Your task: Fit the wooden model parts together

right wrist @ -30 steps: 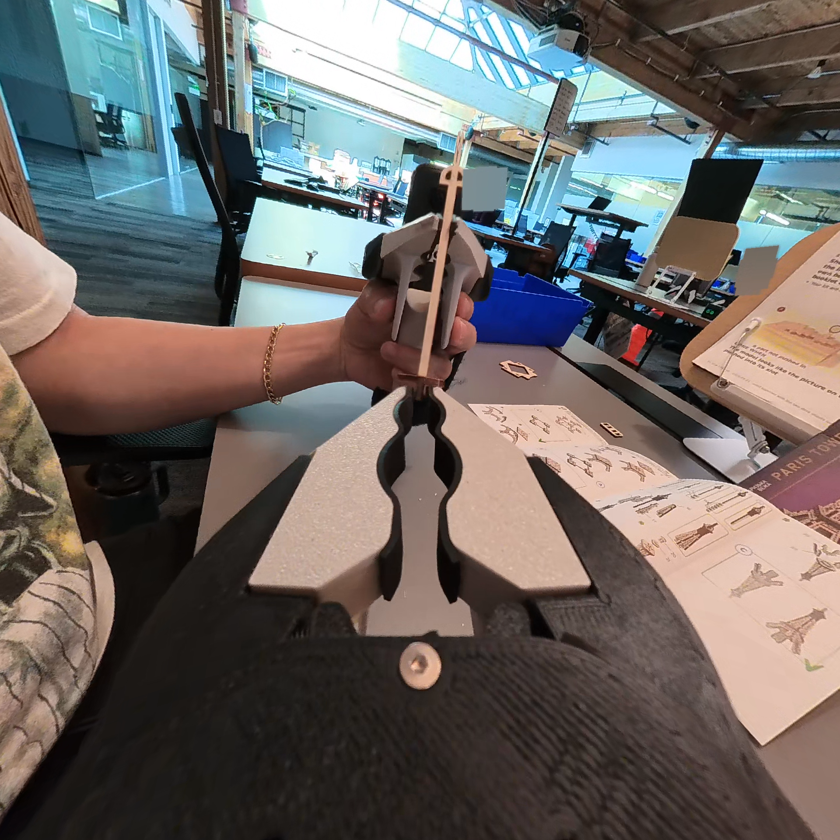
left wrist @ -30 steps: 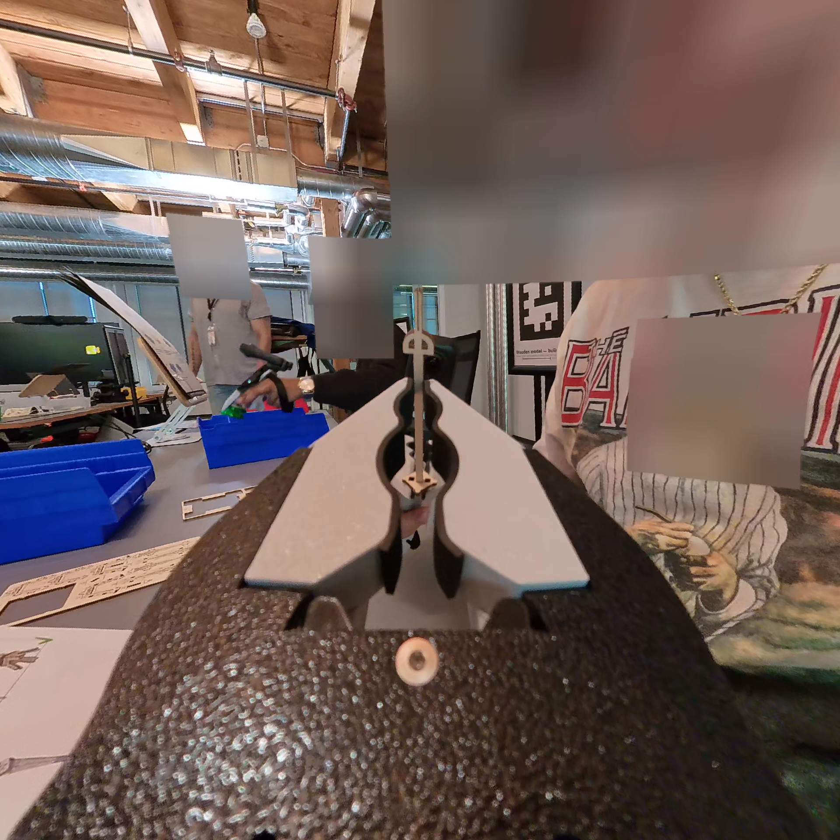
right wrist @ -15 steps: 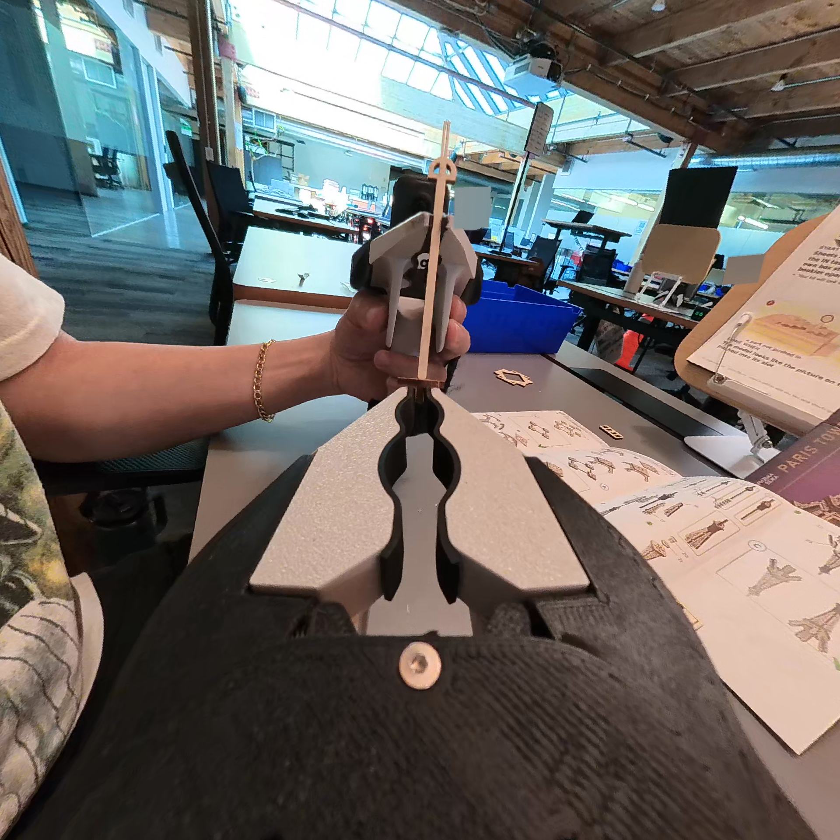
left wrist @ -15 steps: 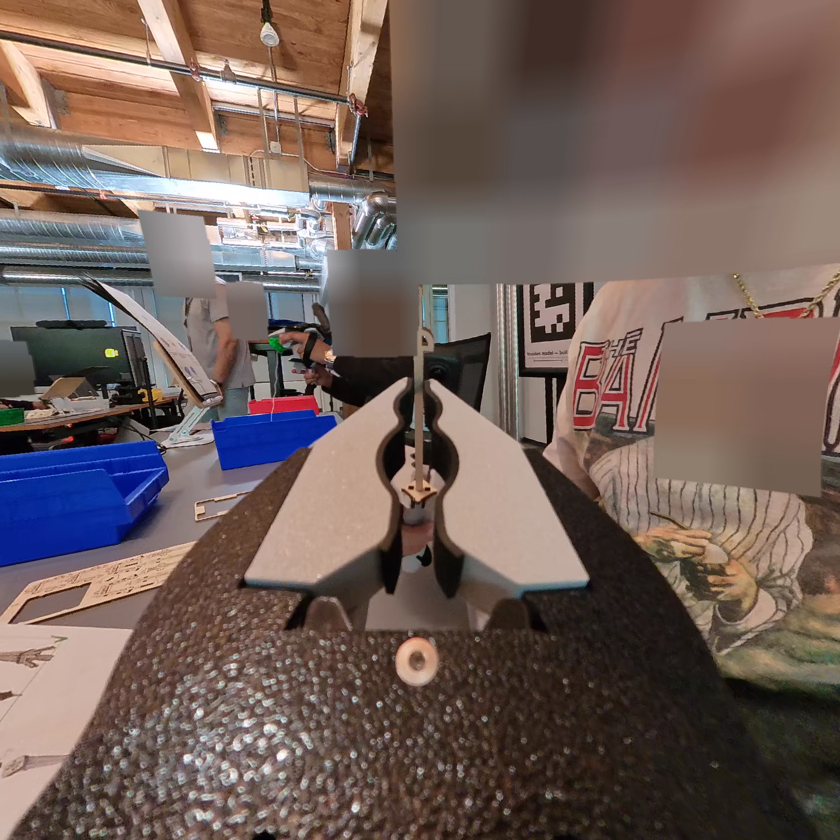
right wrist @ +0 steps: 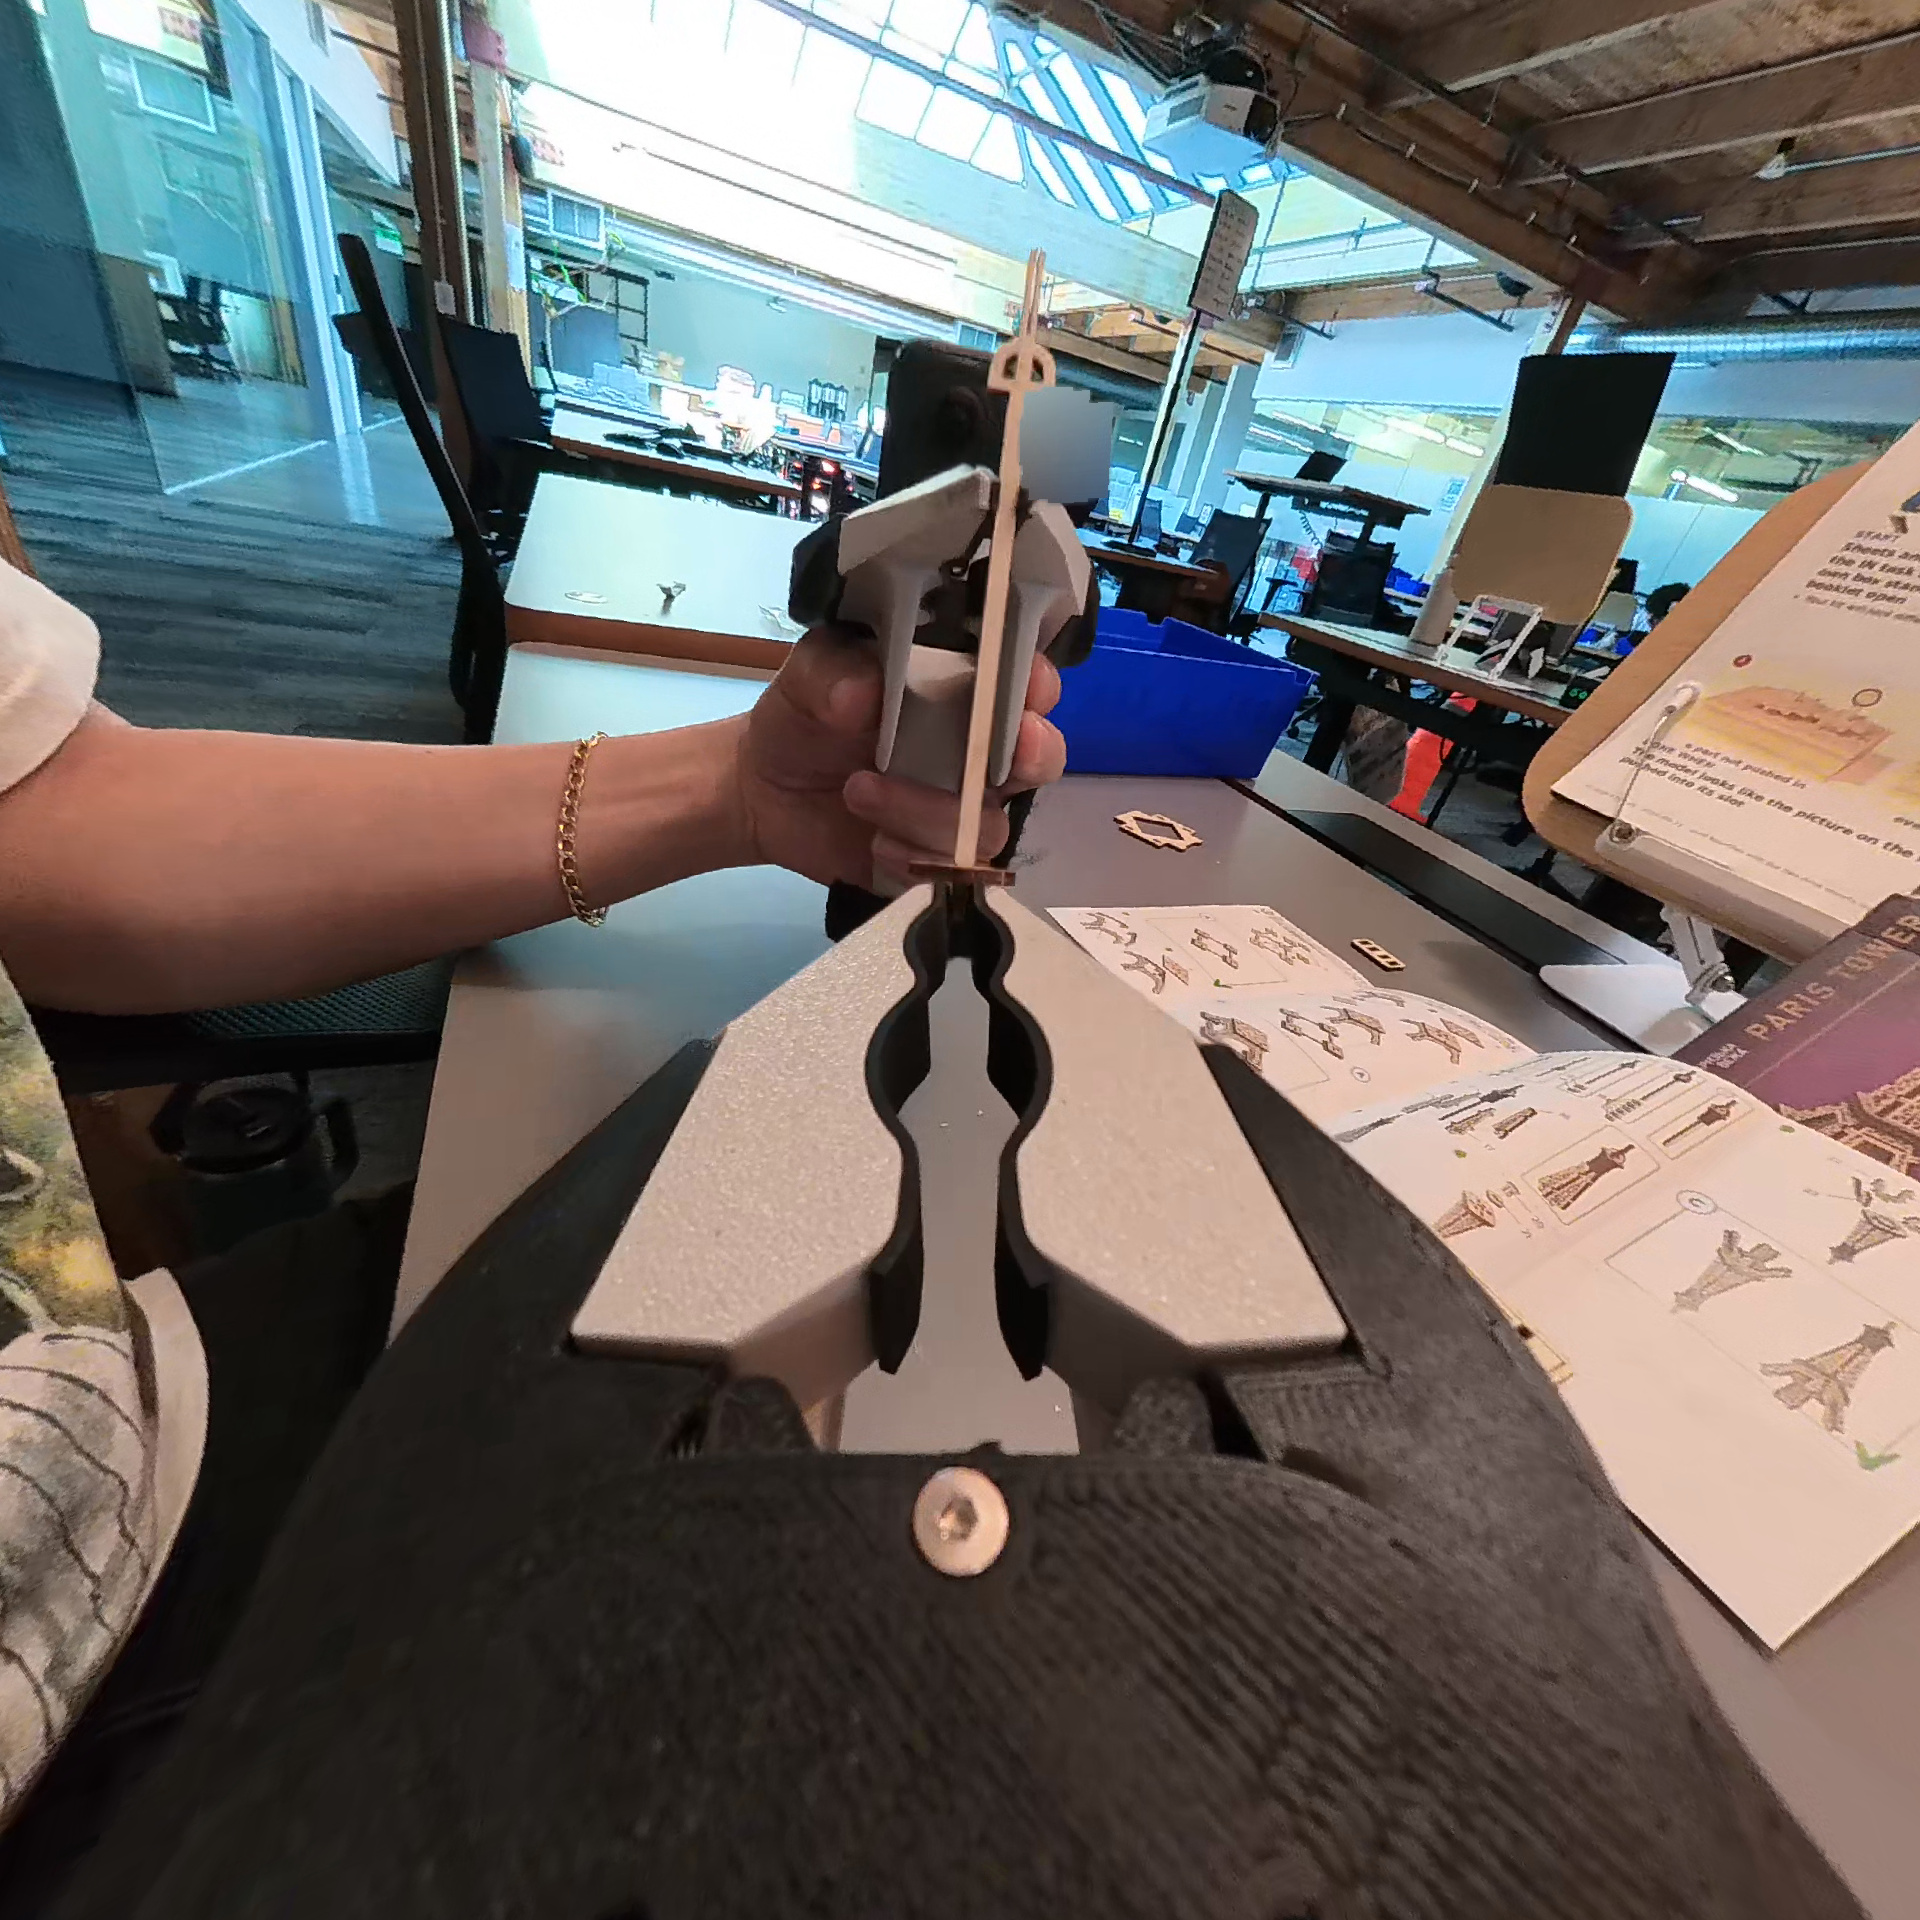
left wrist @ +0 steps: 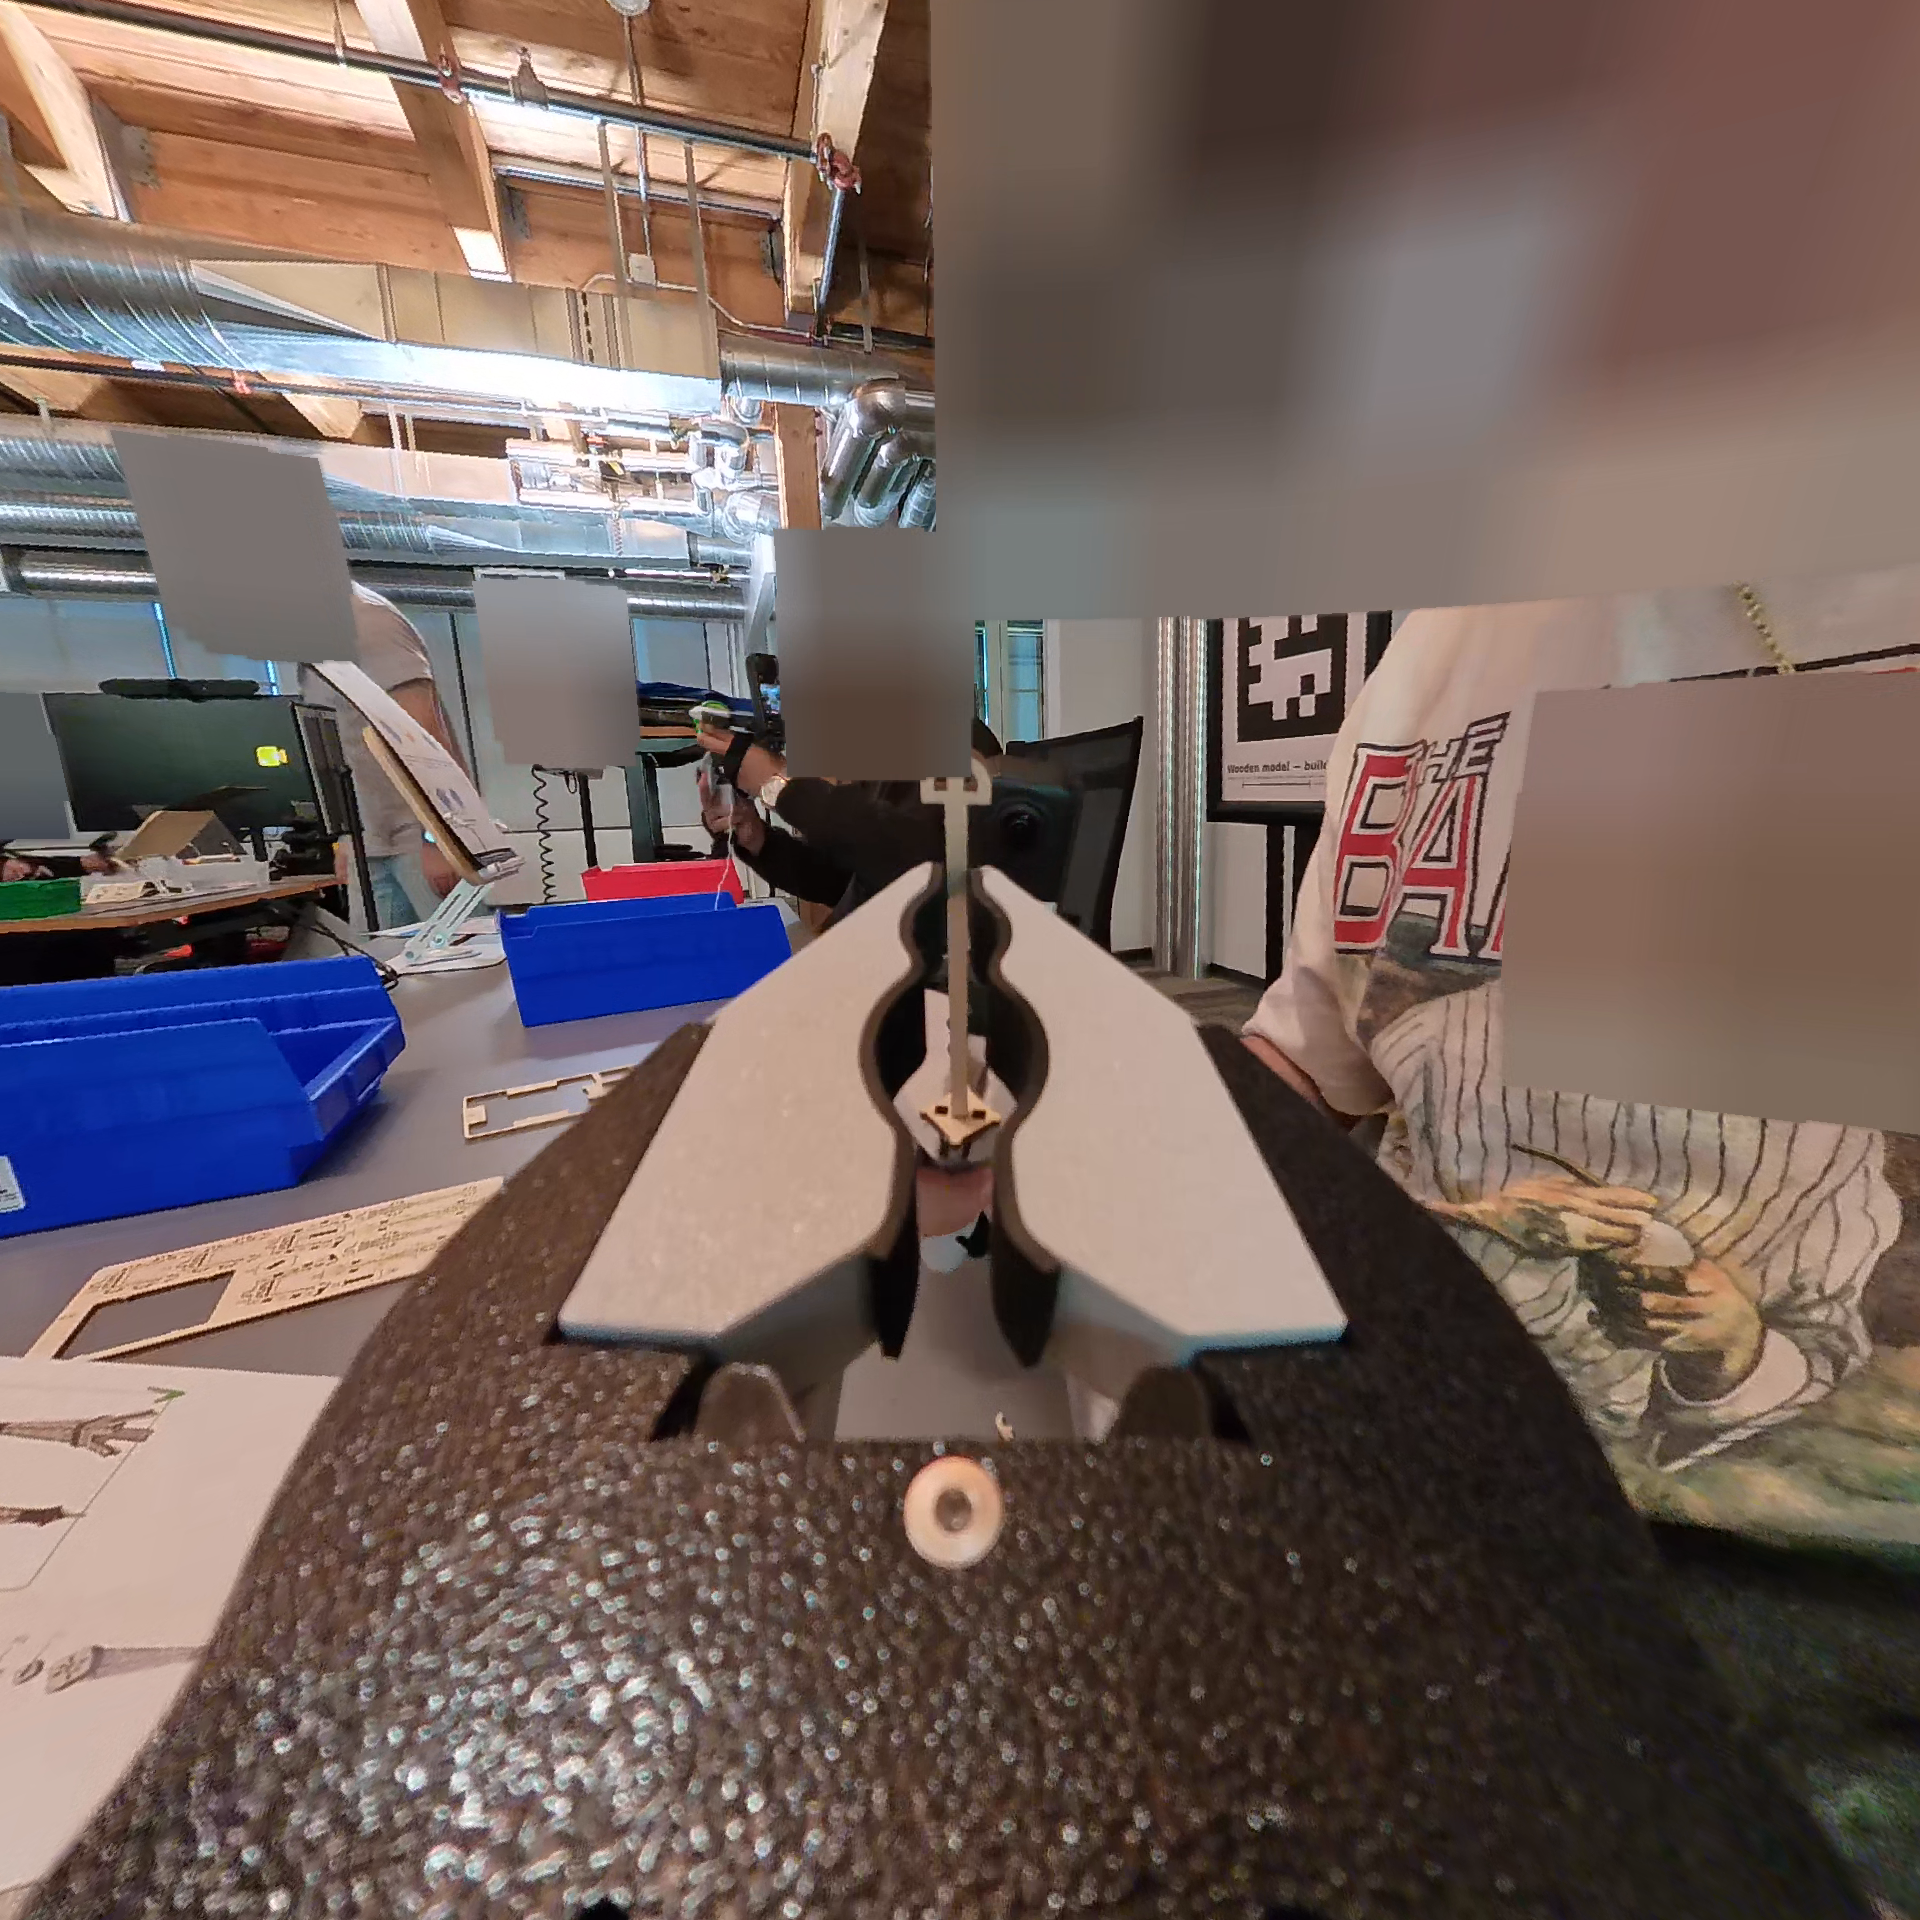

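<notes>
Gripping a thin wooden spire point(right wrist: 987, 665) midway, the left tongs point(left wrist: 958, 894) steady it while the right tongs point(right wrist: 961, 914) pinch what looks like its small square collar point(right wrist: 961, 875), seemingly seated; loose parts remain on the worktop point(right wrist: 644, 977).

Bare grey table point(right wrist: 582, 997) left of booklet point(right wrist: 1558, 1195); blue bins point(left wrist: 187, 1081) block far left.

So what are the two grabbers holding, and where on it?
Both hold one thin wooden spire. The left gripper pinches its shaft; the right gripper pinches the bottom end, under the small square plate.
</notes>
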Motion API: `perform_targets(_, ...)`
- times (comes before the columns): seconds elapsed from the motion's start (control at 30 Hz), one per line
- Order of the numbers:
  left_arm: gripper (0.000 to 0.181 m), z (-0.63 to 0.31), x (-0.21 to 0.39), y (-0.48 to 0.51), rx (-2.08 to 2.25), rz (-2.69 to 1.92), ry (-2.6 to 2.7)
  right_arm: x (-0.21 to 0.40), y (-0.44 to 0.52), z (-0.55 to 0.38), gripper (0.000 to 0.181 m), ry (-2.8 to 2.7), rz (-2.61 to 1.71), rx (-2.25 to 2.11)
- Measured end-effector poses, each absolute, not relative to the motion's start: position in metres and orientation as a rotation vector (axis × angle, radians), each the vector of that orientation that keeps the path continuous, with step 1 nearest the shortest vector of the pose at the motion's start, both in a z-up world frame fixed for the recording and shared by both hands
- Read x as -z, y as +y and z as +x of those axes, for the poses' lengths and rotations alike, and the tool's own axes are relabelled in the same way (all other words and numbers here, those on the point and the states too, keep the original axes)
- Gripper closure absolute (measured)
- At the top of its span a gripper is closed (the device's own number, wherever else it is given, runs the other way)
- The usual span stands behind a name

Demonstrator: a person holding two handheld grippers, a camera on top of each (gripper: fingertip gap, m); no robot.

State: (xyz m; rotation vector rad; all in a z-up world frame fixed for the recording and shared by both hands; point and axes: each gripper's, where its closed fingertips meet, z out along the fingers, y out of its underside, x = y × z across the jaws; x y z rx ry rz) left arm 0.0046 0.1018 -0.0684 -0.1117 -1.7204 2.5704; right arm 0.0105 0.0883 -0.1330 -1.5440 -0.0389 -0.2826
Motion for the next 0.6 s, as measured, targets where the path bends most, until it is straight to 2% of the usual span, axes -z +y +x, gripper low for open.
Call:
perform_targets(0.37,0.180,0.014,0.071,0.105,-2.611,-0.041,-1.811,0.133,0.088,0.023,0.181,-0.024,-1.528,0.401)
perform_targets(0.6,0.165,0.018,0.069,0.108,-2.633,-0.003,-1.829,0.131,0.088,0.024,0.181,0.007,-1.501,0.361)
